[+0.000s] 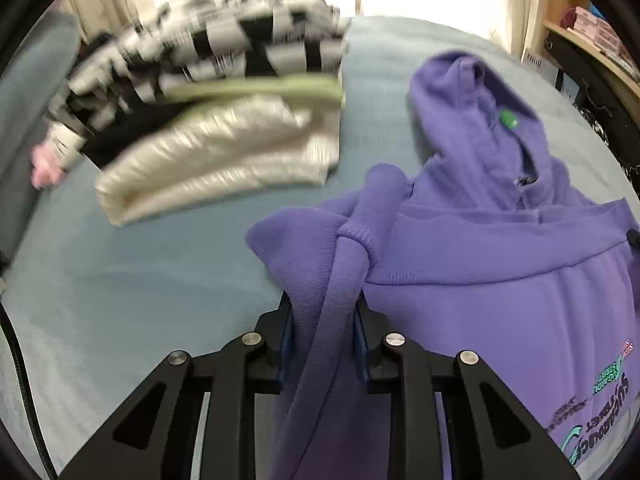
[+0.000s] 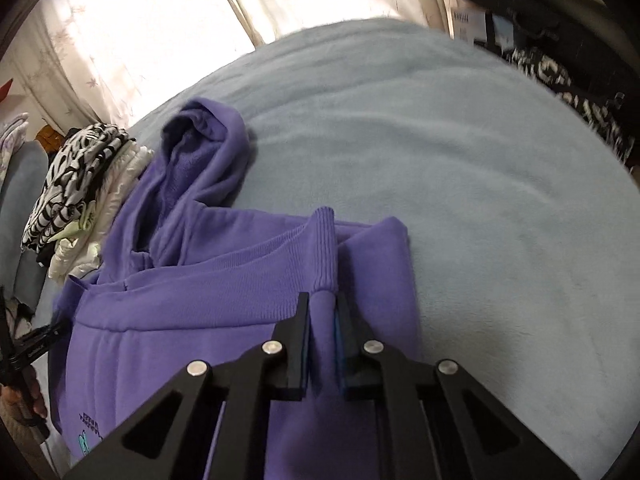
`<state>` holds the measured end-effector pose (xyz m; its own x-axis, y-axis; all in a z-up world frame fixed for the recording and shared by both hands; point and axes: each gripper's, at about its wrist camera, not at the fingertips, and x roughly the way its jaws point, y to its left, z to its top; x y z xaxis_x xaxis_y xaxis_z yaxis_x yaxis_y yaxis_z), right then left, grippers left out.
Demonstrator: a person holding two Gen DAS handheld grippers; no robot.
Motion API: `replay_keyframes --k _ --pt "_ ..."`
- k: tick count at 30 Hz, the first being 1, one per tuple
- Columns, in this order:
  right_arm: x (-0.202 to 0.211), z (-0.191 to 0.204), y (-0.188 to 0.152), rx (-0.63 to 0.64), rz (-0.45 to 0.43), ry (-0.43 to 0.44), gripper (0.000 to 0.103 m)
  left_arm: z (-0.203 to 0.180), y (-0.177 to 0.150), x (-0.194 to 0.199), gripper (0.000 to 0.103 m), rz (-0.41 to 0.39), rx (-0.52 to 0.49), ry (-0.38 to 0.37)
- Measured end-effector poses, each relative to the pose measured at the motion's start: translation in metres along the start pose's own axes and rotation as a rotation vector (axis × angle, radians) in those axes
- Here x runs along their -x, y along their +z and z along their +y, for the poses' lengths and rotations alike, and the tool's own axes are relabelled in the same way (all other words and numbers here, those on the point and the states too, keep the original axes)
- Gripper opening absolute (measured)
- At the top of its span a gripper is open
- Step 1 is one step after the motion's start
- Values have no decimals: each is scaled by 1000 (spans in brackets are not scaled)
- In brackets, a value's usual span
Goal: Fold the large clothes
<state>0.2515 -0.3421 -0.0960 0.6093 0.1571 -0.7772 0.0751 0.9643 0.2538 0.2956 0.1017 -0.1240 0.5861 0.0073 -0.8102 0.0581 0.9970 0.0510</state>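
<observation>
A purple hoodie (image 1: pixel 500 280) lies on a light blue bed cover (image 1: pixel 140 280), its hood (image 1: pixel 480 120) pointing away and print facing up. My left gripper (image 1: pixel 324 312) is shut on a bunched fold of the hoodie with a ribbed cuff at its left edge. In the right wrist view the hoodie (image 2: pixel 200 280) lies partly folded, hood (image 2: pixel 200 152) at the far left. My right gripper (image 2: pixel 323 304) is shut on the ribbed cuff (image 2: pixel 326 248) of a sleeve at the hoodie's right edge. The left gripper shows at the left border (image 2: pixel 24 352).
A stack of folded clothes (image 1: pixel 212 112), black-and-white patterned on top and cream below, sits on the bed to the far left; it also shows in the right wrist view (image 2: pixel 80 184). Curtains (image 2: pixel 140 32) hang behind. A shelf (image 1: pixel 592 40) and dark items (image 2: pixel 560 60) stand at the right.
</observation>
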Motion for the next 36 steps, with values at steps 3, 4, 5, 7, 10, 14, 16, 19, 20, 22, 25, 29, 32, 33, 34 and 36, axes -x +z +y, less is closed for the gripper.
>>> replay_keyframes --k 3,4,5,7,10,14,16,19,20,22,25,29,32,33,34,36 --pt "27 9 7 -3 -92 6 9 2 3 27 21 -76 35 -20" --pt "36 10 10 -7 -122 9 9 6 6 33 21 -93 66 -33" --pt "43 11 14 -13 -151 15 9 10 9 34 21 -97 100 -43" --pt "48 10 23 -19 -192 14 9 20 11 28 21 -86 161 -51" --pt "29 4 31 -56 -167 5 9 34 12 -7 21 -29 280 -79" --pt "-39 2 20 -35 -8 -102 9 57 -10 -67 39 60 403 -110" --pt "-61 0 7 -26 10 -127 9 64 -16 -69 48 29 436 -117" --pt "-60 2 5 -17 -16 -126 12 73 -18 -65 49 26 446 -176" --pt "-59 -1 5 -24 -16 -109 12 76 -18 -61 49 22 429 -194" --pt "-56 -14 4 -82 -12 -31 14 78 -16 -52 49 4 391 -188" --pt "-55 -40 1 -210 -16 109 14 73 -9 -28 50 -61 299 -168" --pt "-54 -43 -3 -246 -28 153 15 53 7 -9 63 -117 152 -122" --pt "-54 -40 -2 -231 -26 144 17 39 22 -25 63 -76 94 -114" --pt "-54 -39 -2 -230 -26 144 17 34 28 -34 63 -51 91 -127" --pt "-54 -38 -2 -230 -25 144 17 30 33 -43 63 -30 92 -137" --pt "-54 -38 -2 -228 -24 143 18 25 39 -57 63 6 113 -127"
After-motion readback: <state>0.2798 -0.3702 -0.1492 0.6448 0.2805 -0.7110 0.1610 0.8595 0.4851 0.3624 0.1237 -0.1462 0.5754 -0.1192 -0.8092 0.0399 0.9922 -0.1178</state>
